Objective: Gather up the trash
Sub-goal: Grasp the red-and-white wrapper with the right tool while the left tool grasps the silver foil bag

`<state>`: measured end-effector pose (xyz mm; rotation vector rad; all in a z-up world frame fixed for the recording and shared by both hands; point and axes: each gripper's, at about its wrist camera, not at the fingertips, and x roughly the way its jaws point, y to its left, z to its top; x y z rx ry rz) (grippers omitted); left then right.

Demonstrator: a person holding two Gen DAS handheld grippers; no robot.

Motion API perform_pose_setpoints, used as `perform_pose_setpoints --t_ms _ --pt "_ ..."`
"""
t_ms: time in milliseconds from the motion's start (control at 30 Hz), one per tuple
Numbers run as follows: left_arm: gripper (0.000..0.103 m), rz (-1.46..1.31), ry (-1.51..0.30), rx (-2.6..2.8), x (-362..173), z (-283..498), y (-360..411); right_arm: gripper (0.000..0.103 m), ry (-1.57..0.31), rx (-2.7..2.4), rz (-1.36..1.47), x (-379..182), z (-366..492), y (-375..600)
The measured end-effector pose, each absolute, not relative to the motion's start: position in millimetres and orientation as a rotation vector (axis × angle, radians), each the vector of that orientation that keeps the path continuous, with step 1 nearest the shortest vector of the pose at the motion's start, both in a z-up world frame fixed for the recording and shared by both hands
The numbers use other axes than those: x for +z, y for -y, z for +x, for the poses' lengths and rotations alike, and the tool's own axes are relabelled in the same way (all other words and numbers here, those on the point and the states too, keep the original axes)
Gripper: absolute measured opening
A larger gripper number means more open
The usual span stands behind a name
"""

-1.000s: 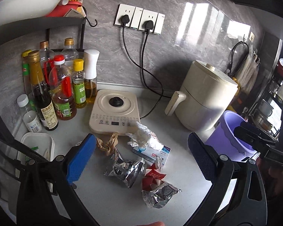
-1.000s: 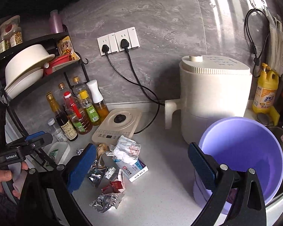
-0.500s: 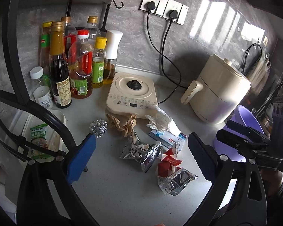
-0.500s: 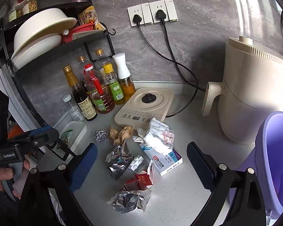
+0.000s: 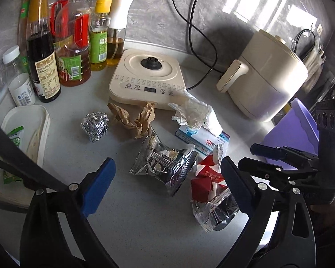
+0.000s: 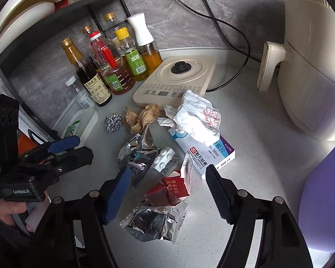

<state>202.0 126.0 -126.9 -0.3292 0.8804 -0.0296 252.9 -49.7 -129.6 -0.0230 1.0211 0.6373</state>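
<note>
Silver foil and crumpled paper make up most of the litter in front of you on the pale speckled counter (image 5: pixel 145 223). Your left gripper (image 5: pixel 166 178) stands wide open with nothing between its blue pads, poised over a flattened foil wrapper (image 5: pixel 165 165); your right gripper (image 6: pixel 167 192) is also spread wide and holds nothing, straddling a torn red carton (image 6: pixel 169 189) with a second foil wrapper (image 6: pixel 154 221) just in front of it. Further back lie a foil ball (image 5: pixel 95 126), a wad of brown paper (image 5: pixel 134 120), a crumpled white wrapper (image 6: pixel 196 116) resting on a blue-and-white tablet box (image 6: pixel 212 154), and a white blister pack (image 6: pixel 165 160) tucked beside the first wrapper. The purple bin (image 5: pixel 292 138) sits off to the right, near the cream air fryer (image 5: pixel 270 73), and your right gripper's body partly hides it in the left view. Behind the litter, the cream induction hob (image 5: pixel 147 78) touches the brown paper and the white wrapper, so the pile is hemmed in from the back. A cluster of sauce and oil bottles (image 5: pixel 71 44) crowds the left rear, and a white tray (image 5: pixel 31 129) lies at the left edge under the black rack legs (image 5: pixel 22 151). Two black power cords (image 5: pixel 196 35) trail down the grey wall to the appliances.
</note>
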Motion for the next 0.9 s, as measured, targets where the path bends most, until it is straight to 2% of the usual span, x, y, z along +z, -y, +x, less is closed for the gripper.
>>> perform_pose_setpoints --t_ms 100,333,500,533,600,667,700,767,833,900 --pt "0.092 -0.339 -0.925 -0.038 -145.9 218.0 -126.2 0.057 -1.103 0.636 -0.006 -147.7 267.6 47.5" --pt "0.092 -0.367 -1.011 -0.036 -178.9 247.6 -127.6 0.052 -1.188 0.661 -0.008 -172.7 294.6 36.1" --pt "0.084 -0.374 -1.043 -0.027 -191.7 249.6 -125.7 0.050 -1.181 0.692 -0.053 -179.2 298.0 24.7" --pt "0.080 -0.373 -1.038 -0.027 -191.3 248.6 -125.1 0.046 -1.175 0.695 -0.065 -179.6 298.0 22.7" --pt "0.070 -0.392 -1.036 -0.037 -190.2 247.6 -126.3 0.032 -1.177 0.699 -0.079 -180.5 299.6 19.7" --pt "0.055 -0.399 -1.027 -0.029 -187.4 245.8 -127.4 0.016 -1.184 0.694 -0.086 -180.9 301.3 19.3" --pt "0.051 -0.397 -1.021 -0.024 -185.3 244.3 -128.3 0.014 -1.184 0.692 -0.085 -180.1 301.3 20.0" --pt "0.036 -0.401 -1.006 -0.018 -180.7 239.4 -130.6 0.014 -1.165 0.688 -0.081 -175.8 298.5 23.7" --pt "0.029 -0.404 -0.992 -0.013 -175.7 233.3 -132.1 0.013 -1.140 0.687 -0.072 -168.2 294.6 27.5" --pt "0.027 -0.413 -0.972 -0.011 -170.2 225.9 -133.6 0.013 -1.112 0.687 -0.065 -159.1 289.9 31.8"
